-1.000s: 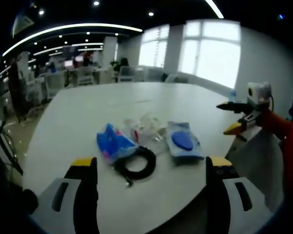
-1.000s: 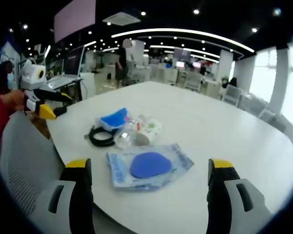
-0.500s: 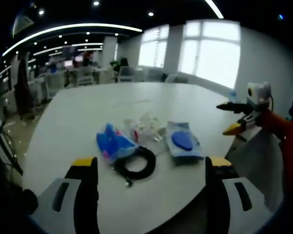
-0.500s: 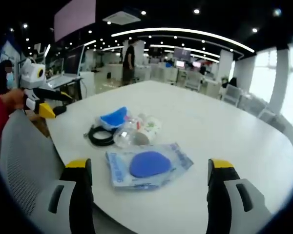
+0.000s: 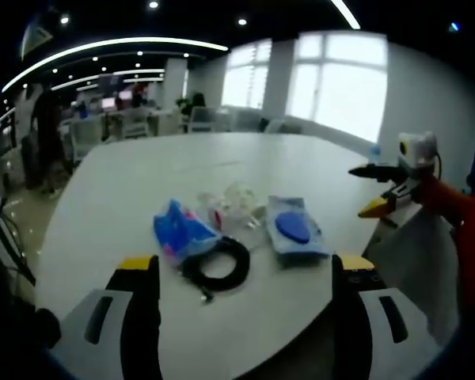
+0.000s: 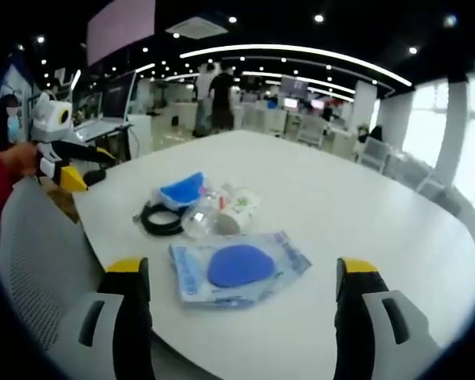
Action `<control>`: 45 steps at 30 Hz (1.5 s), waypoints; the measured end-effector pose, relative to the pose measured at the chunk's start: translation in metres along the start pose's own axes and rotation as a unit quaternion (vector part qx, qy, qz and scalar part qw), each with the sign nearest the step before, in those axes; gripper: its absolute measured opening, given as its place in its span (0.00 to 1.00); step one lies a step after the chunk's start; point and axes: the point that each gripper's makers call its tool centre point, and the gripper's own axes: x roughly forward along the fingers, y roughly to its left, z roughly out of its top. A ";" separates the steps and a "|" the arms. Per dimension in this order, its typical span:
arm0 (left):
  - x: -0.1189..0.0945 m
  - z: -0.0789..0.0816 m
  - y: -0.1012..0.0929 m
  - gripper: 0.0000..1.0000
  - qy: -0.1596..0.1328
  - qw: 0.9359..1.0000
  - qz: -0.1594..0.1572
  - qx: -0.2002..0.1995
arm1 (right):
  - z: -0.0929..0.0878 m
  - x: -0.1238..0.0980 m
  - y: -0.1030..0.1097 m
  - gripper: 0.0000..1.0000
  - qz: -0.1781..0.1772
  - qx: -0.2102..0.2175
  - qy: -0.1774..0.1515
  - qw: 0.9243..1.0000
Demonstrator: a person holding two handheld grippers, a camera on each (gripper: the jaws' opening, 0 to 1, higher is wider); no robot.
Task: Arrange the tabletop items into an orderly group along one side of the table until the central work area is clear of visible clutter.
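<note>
Left gripper view: looking across a white tabletop [image 5: 142,190] in a bright open-plan office with large windows behind. Left gripper [image 5: 245,273] raised at the near edge, jaws spread wide apart, yellow-tipped, grasping nothing. Between the jaws and a little beyond them, a small cluster of things near the tabletop's near edge. At the left of the cluster, a blue packet [image 5: 178,231]. Just in front of it and touching it, a black coiled cable [image 5: 218,267]. Behind and to the right, a crumpled clear wrapper with a paper cup [image 5: 233,210]. At the right of the cluster, a clear pouch with a blue pad inside [image 5: 295,229], lying flat just beside the wrapper. At the far right, beyond the tabletop's edge, the right gripper [image 5: 376,190] held in a hand, jaws parted and empty.

Right gripper view: same tabletop [image 6: 364,206] seen from the other side, office desks and people standing in the background. Right gripper [image 6: 245,273] released, jaws wide apart, nothing between them. Closest, the pouch with the blue pad [image 6: 236,267], flat on the tabletop. Behind it, the paper cup and clear wrapper [image 6: 222,214], touching the blue packet [image 6: 182,190], with the black cable [image 6: 160,220] at the left. At the far left, the left gripper [image 6: 83,166], held off the tabletop's edge above a grey mesh chair back [image 6: 39,261].
</note>
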 end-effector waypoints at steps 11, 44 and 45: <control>0.000 0.000 0.000 0.86 -0.001 1.000 -0.001 -0.003 | -0.003 0.001 0.000 0.96 0.000 0.000 0.007 1.000; -0.001 -0.003 0.000 0.83 0.020 0.999 0.014 0.022 | 0.003 -0.001 0.004 0.95 0.011 -0.009 -0.003 1.000; -0.002 -0.002 0.000 0.83 0.022 0.999 0.015 0.024 | 0.004 -0.001 0.004 0.95 0.012 -0.007 -0.003 1.000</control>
